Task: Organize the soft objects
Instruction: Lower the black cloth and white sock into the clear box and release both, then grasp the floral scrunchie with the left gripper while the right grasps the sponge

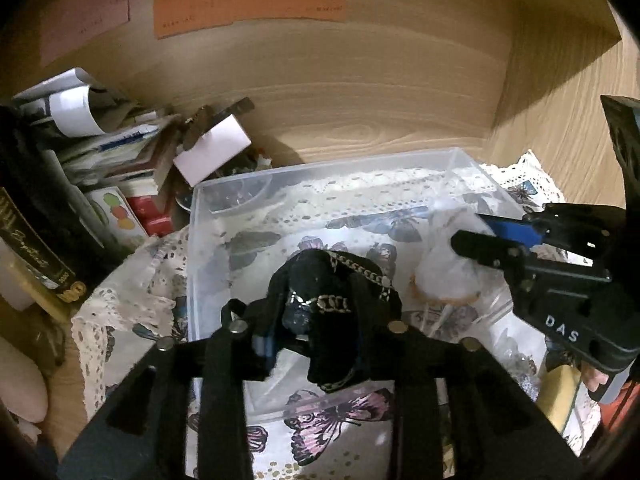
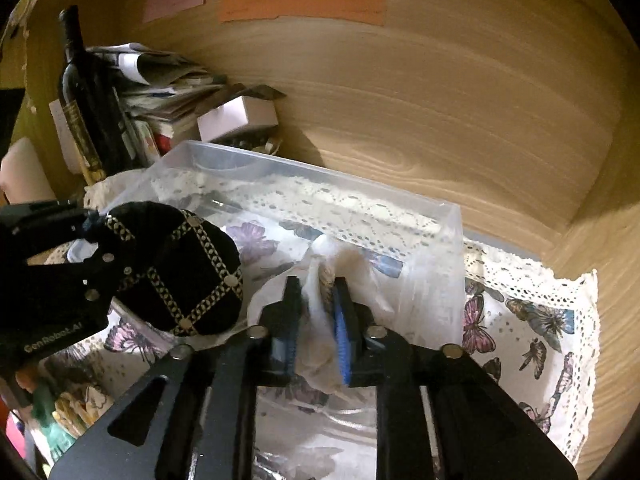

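Left wrist view: my left claw is clenched on the black pouch, soft and light, held over the clear bin. Right wrist view: my right claw is clenched on the white bag, thin and slippery; grip its bunched neck, inside the bin.

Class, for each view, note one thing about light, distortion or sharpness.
Left wrist view: the fisheye bows the wooden wall, and the black pouch in the left tongs is dark and slightly soft. Right wrist view: warm, dim light, black corners, and the white bag in the right tongs looks washed out.
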{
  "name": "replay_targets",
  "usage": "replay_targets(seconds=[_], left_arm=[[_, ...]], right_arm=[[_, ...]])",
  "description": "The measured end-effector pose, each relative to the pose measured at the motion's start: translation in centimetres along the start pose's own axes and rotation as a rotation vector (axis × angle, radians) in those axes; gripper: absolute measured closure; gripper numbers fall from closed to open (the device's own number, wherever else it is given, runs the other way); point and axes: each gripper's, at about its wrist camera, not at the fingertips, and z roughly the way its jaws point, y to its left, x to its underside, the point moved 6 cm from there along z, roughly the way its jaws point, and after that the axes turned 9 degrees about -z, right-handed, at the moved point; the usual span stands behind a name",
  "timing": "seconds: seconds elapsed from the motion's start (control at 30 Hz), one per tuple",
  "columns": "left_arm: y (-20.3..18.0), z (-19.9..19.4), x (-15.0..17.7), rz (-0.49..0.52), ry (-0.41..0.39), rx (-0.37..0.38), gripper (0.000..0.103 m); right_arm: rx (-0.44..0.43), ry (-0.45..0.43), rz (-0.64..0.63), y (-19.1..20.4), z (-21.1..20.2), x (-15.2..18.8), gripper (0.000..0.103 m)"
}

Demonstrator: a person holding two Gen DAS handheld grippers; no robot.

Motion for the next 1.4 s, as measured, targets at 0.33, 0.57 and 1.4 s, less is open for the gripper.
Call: replay_targets(seconds=[0.33,0.57,1.4], left_arm=[[0.3,-5.1,-1.4,-0.044,-0.123,0.025,0.015],[0.1,-9.9,-1.2,-0.031,-0.237,0.0,0.0],[-1.8,-6.4,10.4,0.025,0.019,0.048,0.014]], right_arm=[[0.064,-0.153,0.016,-0.5,-6.4,-1.6,0.029],[0.092,-0.278,0.025,0.0,-12.2,-1.4,0.019],[-0.043,-0.025,0.174,2.5,-8.7,12.7,0.01]])
